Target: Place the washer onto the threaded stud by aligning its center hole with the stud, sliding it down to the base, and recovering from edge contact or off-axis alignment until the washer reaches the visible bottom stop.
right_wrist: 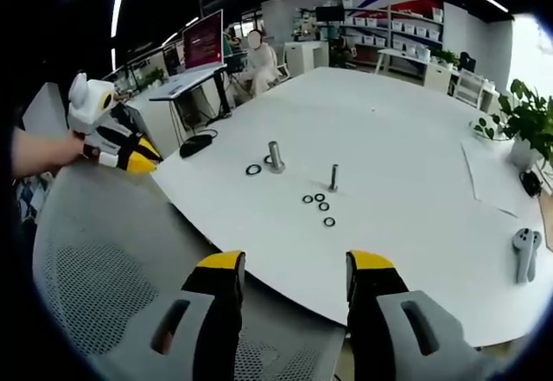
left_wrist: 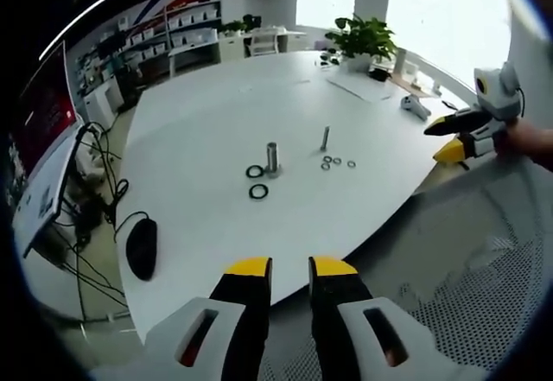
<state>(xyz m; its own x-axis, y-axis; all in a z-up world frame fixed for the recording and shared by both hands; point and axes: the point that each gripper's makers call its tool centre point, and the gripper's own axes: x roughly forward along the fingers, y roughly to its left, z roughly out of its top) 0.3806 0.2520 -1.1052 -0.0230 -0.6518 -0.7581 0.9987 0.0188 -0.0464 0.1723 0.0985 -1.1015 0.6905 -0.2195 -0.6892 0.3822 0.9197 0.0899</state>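
Yellow-tipped jaws of the left gripper (left_wrist: 290,269) rise from the bottom of the left gripper view, a narrow gap between them, holding nothing. In the right gripper view the right gripper (right_wrist: 295,264) stands with its jaws spread wide, also empty, above a grey mesh chair back (right_wrist: 112,260).

Small washers (right_wrist: 318,204) lie in a loose cluster at the middle of the white table (right_wrist: 415,139), just below the thin threaded stud (right_wrist: 333,176), which stands upright. None appears to sit on that stud, so the task looks unstarted: a washer must yet be picked, centred over the stud and slid down to the base. Left of the thin stud stands a thicker stud (right_wrist: 276,155), with large dark rings (left_wrist: 257,181) lying beside it.

Both pairs of jaws are well apart from the washers, back past the table's near edge.

Farther out, a potted plant (left_wrist: 363,40) sits at the upper centre of the left gripper view, a black mouse (left_wrist: 142,247) at lower left, and a handheld controller (right_wrist: 525,251) at the right of the right gripper view.
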